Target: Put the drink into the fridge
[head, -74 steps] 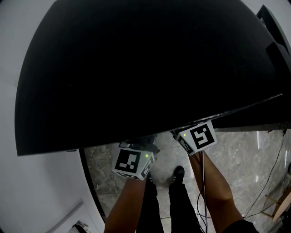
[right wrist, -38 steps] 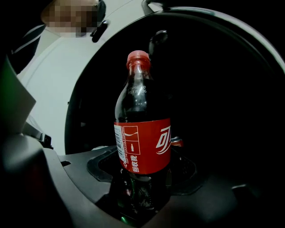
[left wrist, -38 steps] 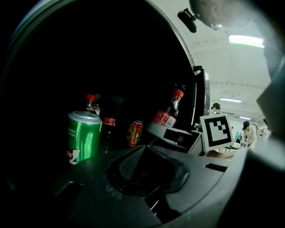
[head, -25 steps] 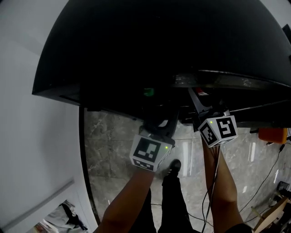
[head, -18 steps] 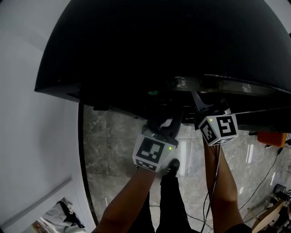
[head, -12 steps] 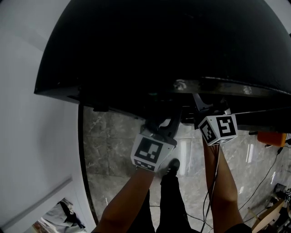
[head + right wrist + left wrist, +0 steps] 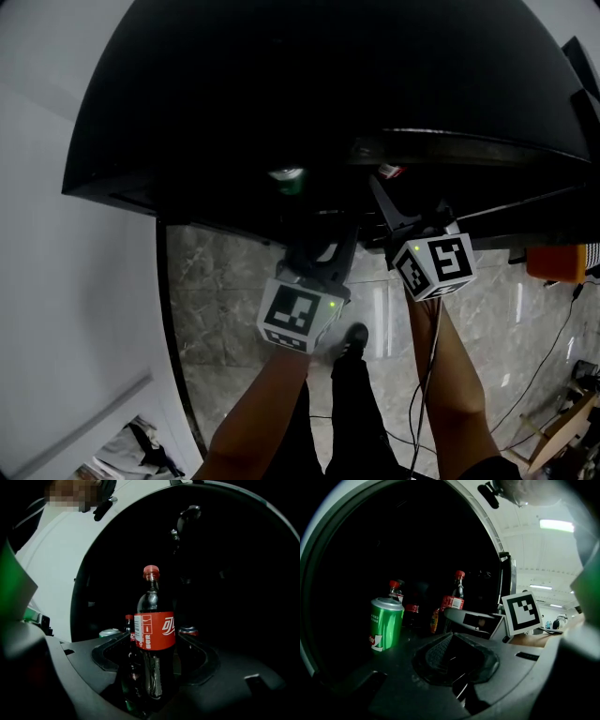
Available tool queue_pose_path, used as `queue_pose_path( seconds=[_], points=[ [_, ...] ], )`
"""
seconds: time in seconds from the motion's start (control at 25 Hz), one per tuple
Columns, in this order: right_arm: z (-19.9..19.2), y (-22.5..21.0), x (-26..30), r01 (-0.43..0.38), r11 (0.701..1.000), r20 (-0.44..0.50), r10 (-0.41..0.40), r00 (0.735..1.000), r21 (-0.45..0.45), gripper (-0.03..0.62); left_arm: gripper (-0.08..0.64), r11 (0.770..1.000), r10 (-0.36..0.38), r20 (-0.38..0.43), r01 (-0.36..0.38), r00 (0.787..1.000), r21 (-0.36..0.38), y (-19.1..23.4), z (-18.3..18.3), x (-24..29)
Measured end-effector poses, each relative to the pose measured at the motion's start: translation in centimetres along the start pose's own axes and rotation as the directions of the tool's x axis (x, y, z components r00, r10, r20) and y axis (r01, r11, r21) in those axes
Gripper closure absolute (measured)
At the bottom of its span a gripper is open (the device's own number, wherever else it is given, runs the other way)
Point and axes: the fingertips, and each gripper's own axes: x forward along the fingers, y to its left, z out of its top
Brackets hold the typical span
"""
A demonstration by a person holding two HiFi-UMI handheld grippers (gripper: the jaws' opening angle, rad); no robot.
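The fridge [image 7: 281, 84] is a dark cavity in front of me. My right gripper [image 7: 152, 660] is shut on a cola bottle [image 7: 154, 630] with a red label and red cap, held upright at the fridge opening; its cap [image 7: 389, 172] shows in the head view. My left gripper [image 7: 450, 641] is shut with nothing in it. A green can [image 7: 386, 623] stands on the shelf to its left, apart from it, also seen as the can [image 7: 286, 176]. Behind it stand two more cola bottles [image 7: 453, 599]. The right gripper's cube [image 7: 521, 612] shows at the right.
A white wall [image 7: 56, 281] runs along the left. Grey marble floor [image 7: 225, 281] lies below the fridge, with the person's shoe [image 7: 354, 337] on it. An orange object [image 7: 553, 262] and cables [image 7: 562, 347] are at the right.
The left gripper has drawn back a little toward me and to the left, and the green can's top now shows apart from it. The right gripper and bottle shifted slightly left.
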Motion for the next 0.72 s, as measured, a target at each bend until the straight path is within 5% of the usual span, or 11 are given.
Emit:
queue_pose_path(
  seconds=[0.44,0.48,0.52,0.72],
  points=[
    [1.1,6.0,-13.2,-0.113,0.992,-0.022,0.114,0.993,0.064,0.284,0.549,1.000,0.021,-0.134,-0.020,0.991,0.009,-4.4,-3.7,-5.7],
    [1.7,6.0,-14.6,-0.108,0.992,-0.022,0.110,0.994,0.068,0.349,0.549,1.000,0.009,-0.144,-0.006,0.990,0.018,-5.6,-3.6,-6.5],
    [2.5,6.0,-15.9,-0.097,0.993,-0.023,0.099,0.995,0.073,0.500,0.549,1.000,-0.006,-0.153,0.010,0.988,0.025,-6.9,-3.4,-7.5],
    [8.1,6.9,-22.6,-0.153,0.975,-0.031,0.160,0.987,0.164,0.558,0.549,0.998,-0.058,-0.151,0.062,0.987,0.024,-14.1,1.0,-13.7]
  ],
)
